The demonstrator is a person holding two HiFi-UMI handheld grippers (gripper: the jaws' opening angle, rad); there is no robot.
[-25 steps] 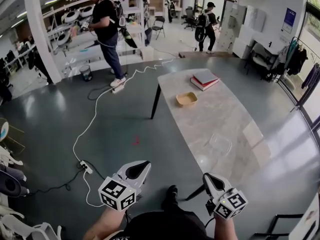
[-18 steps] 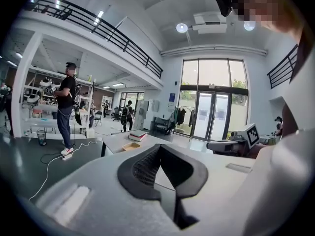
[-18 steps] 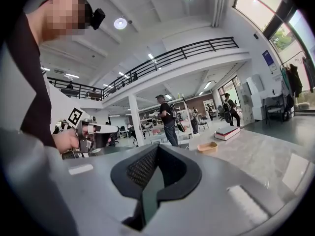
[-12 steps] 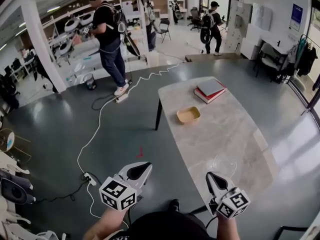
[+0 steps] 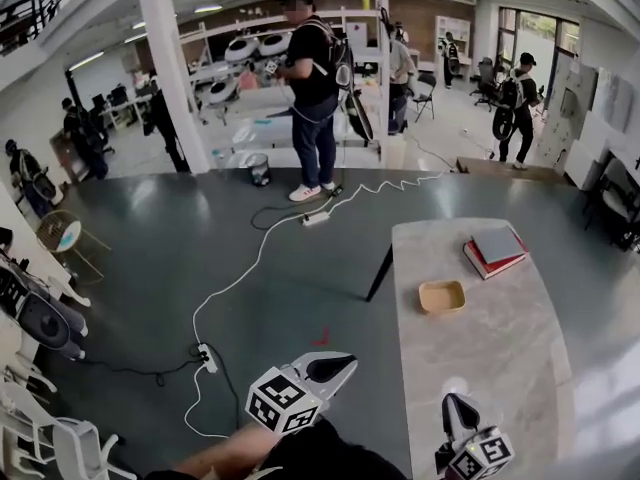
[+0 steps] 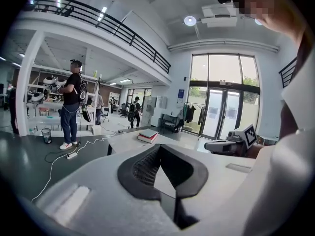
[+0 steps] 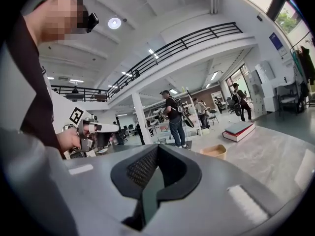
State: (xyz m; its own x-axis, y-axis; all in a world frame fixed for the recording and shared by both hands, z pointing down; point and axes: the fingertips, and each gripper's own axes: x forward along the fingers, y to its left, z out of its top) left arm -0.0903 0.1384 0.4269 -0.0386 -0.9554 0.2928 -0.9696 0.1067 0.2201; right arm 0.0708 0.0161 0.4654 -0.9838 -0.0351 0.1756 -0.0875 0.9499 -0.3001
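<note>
My left gripper (image 5: 335,365) is held over the dark floor, left of the marble table (image 5: 480,368), jaws shut and nothing between them. My right gripper (image 5: 455,409) hovers above the table's near end, also shut and empty. A shallow tan tray (image 5: 441,296) lies mid-table, with a stack of books (image 5: 495,251) beyond it, red under grey. In the left gripper view the left gripper (image 6: 162,166) points toward the books (image 6: 147,134). In the right gripper view the right gripper (image 7: 155,173) faces the tray (image 7: 214,151) and the books (image 7: 239,131).
A person in black (image 5: 315,88) stands by white shelving at the back, and other people are further off. A white cable with a power strip (image 5: 205,356) snakes across the floor. White chairs (image 5: 60,448) stand at the left edge.
The head view has swung up and to the left, so the table now lies at the right and both grippers sit lower in frame. Both grippers stay shut.
</note>
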